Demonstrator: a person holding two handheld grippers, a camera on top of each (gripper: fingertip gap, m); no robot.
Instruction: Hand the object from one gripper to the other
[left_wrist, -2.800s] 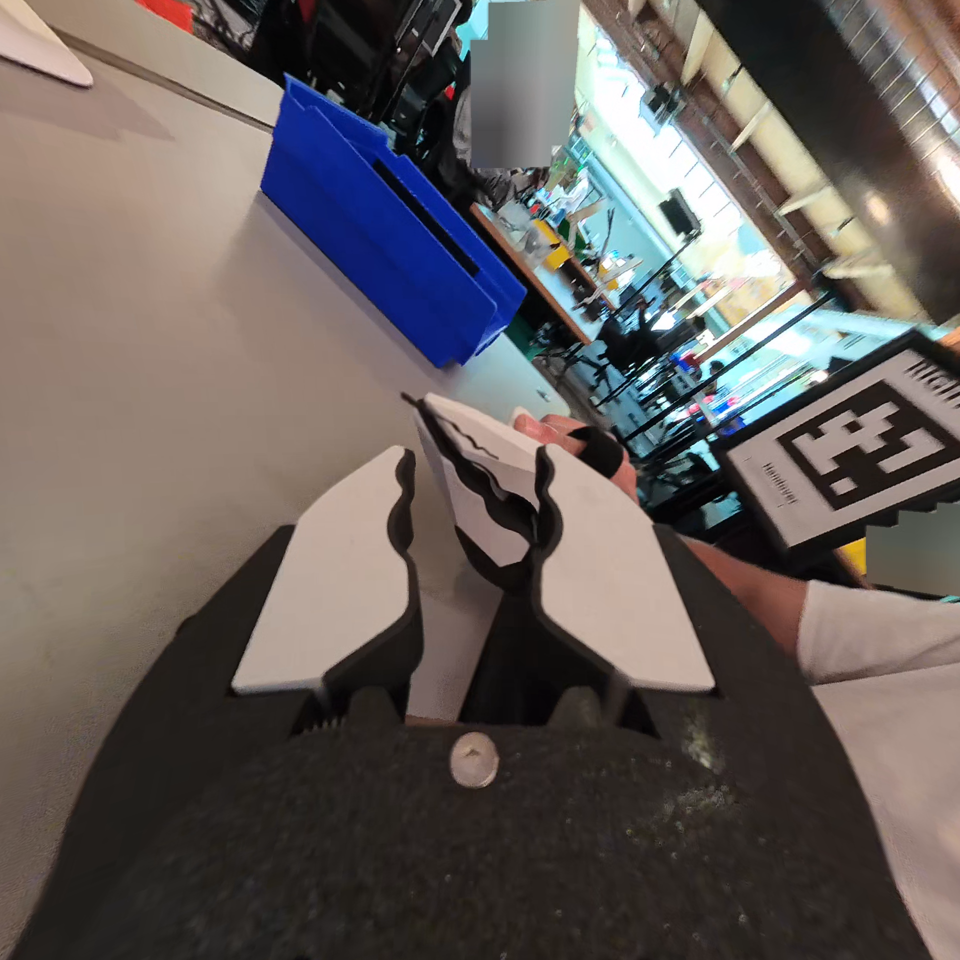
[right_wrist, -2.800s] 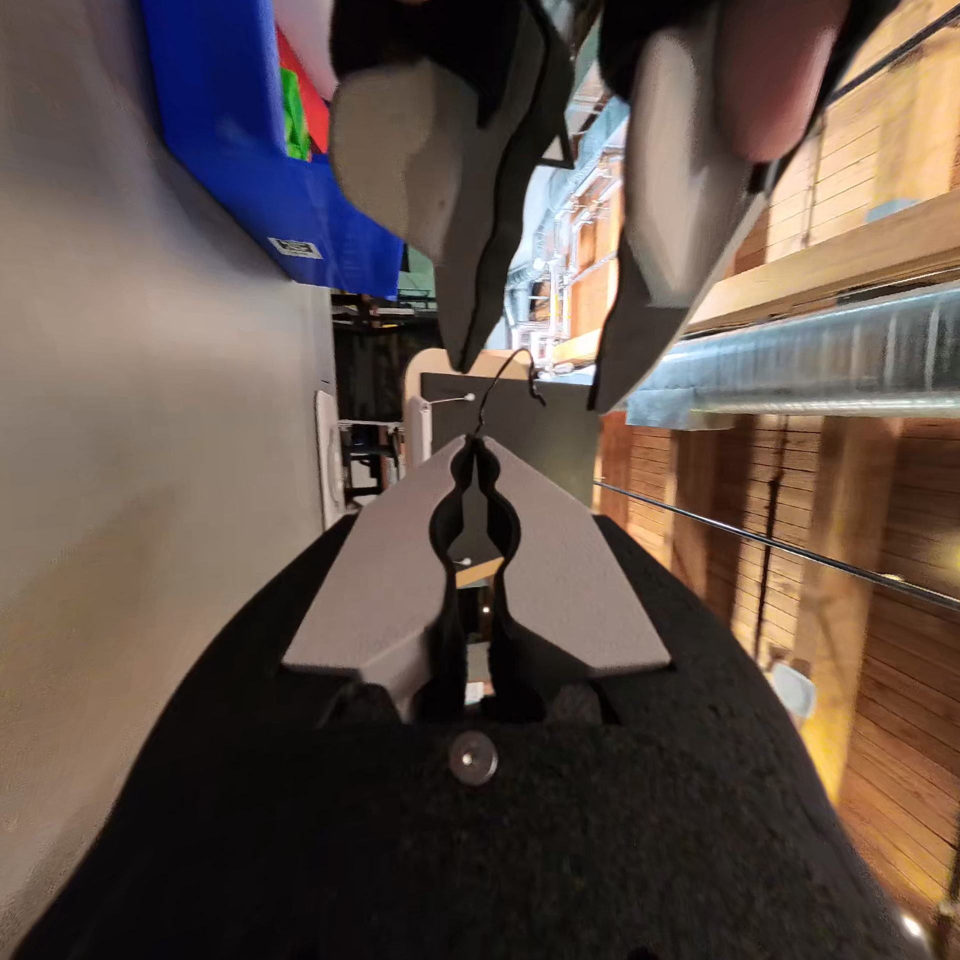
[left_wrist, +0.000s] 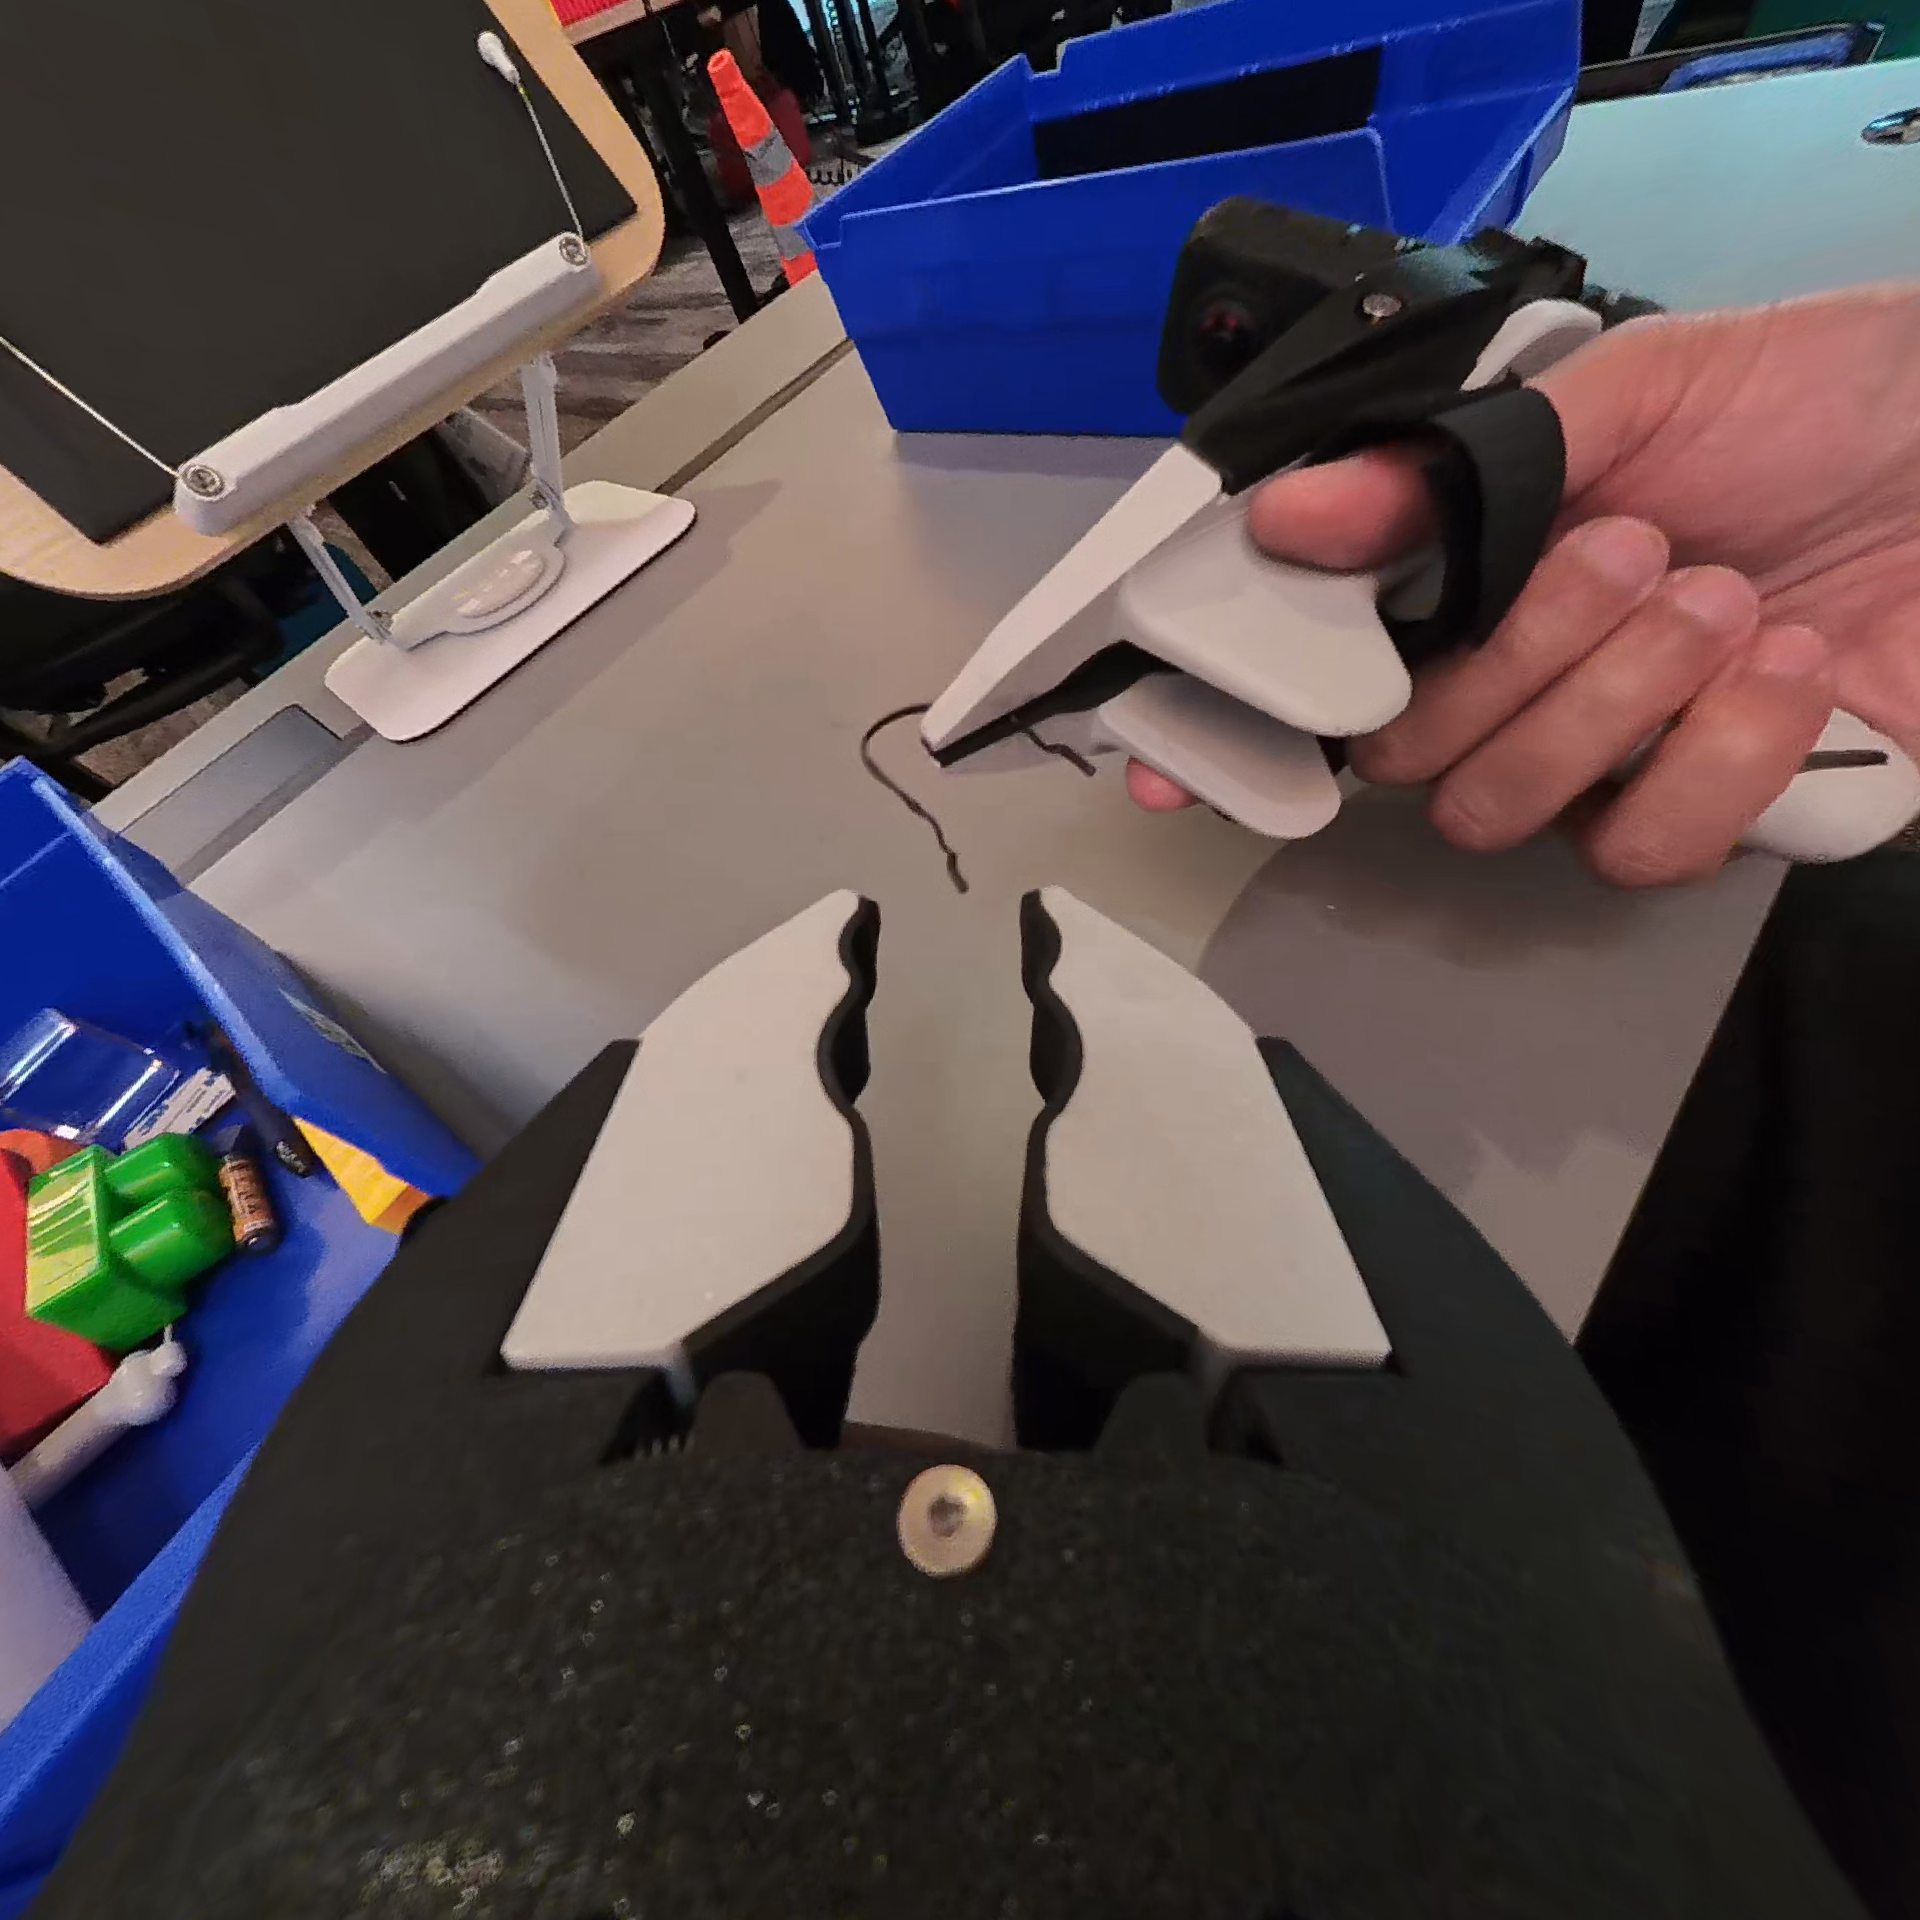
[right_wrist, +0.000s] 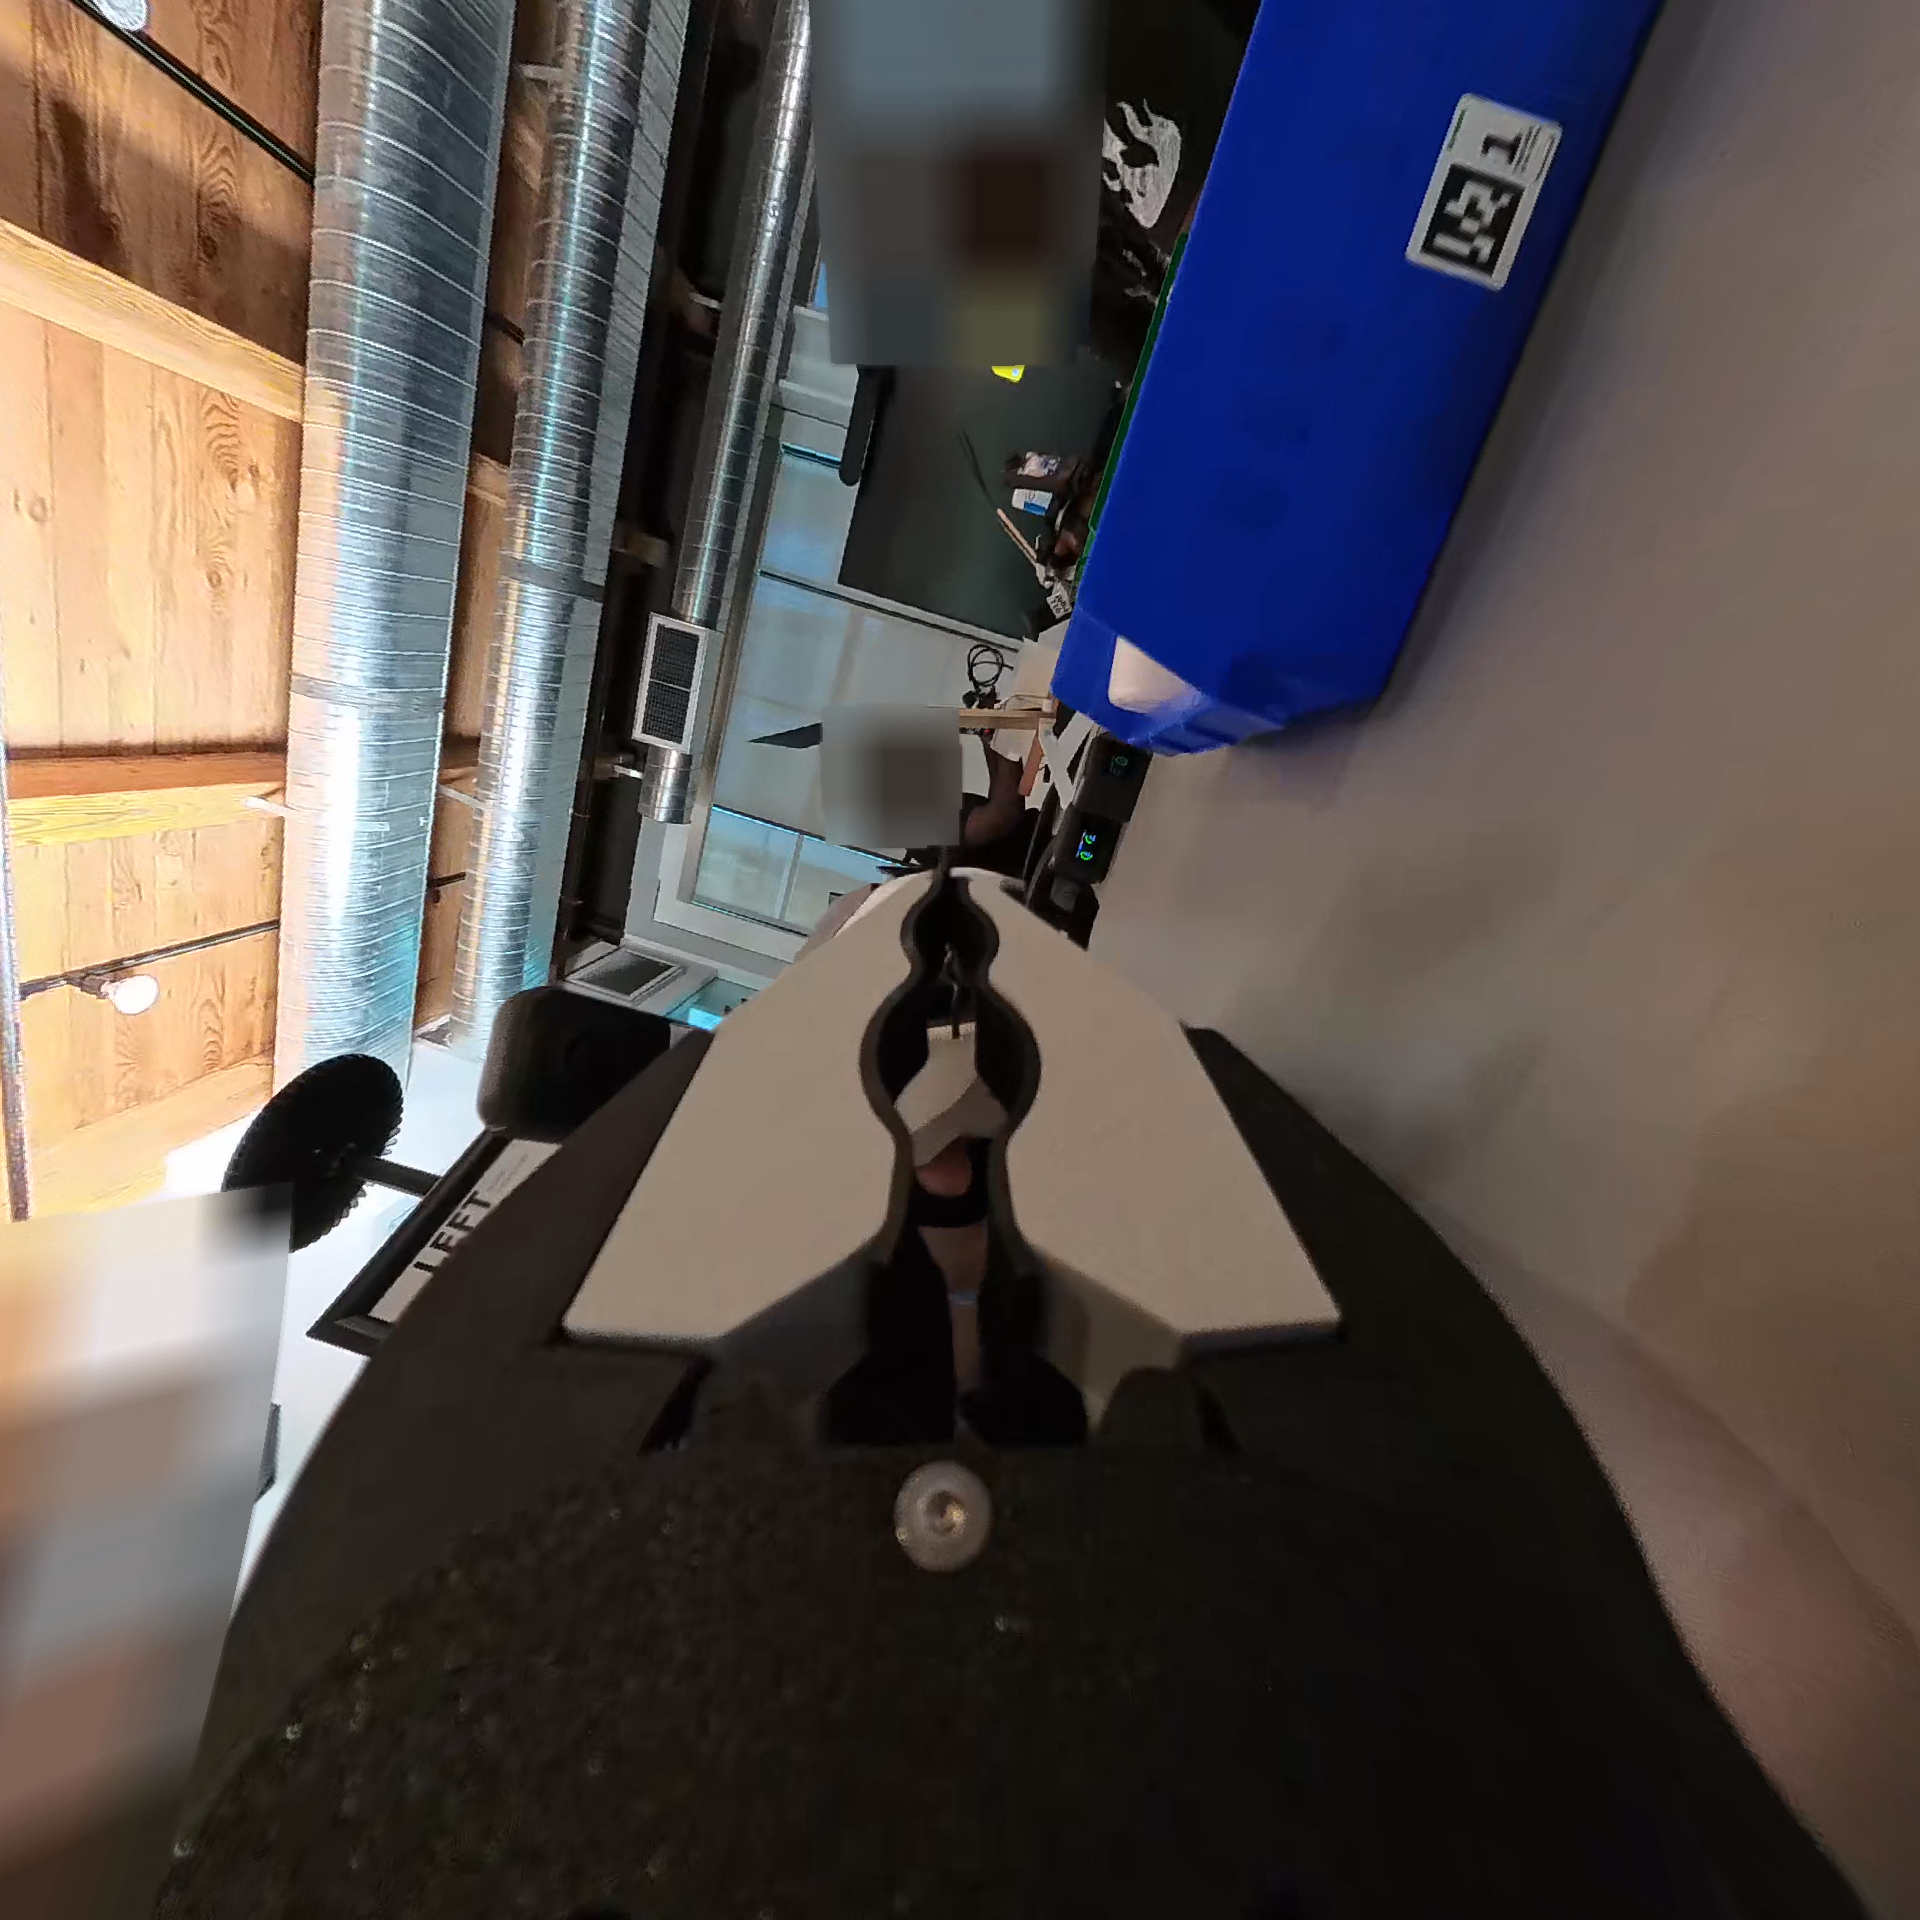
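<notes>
Wire (left_wrist: 906, 790): thin, black, kinked and curled; one end pinched in the right gripper's tips, the rest hanging loose over the middle of the counter (left_wrist: 644, 831).
Right gripper (left_wrist: 935, 743): clenched on the wire; pale smooth wedge-shaped fingers with black wavy liners, held by a hand (left_wrist: 1662, 582).
Left gripper (left_wrist: 948, 909): released, jaws apart with nothing between them, just short of the wire's free end.
Counter: matte grey, smooth.
Around: blue plastic bin (left_wrist: 1143, 260) at the far edge; second blue bin (left_wrist: 156, 1039) with a green block at the left edge; tablet stand (left_wrist: 499, 582) far left.
</notes>
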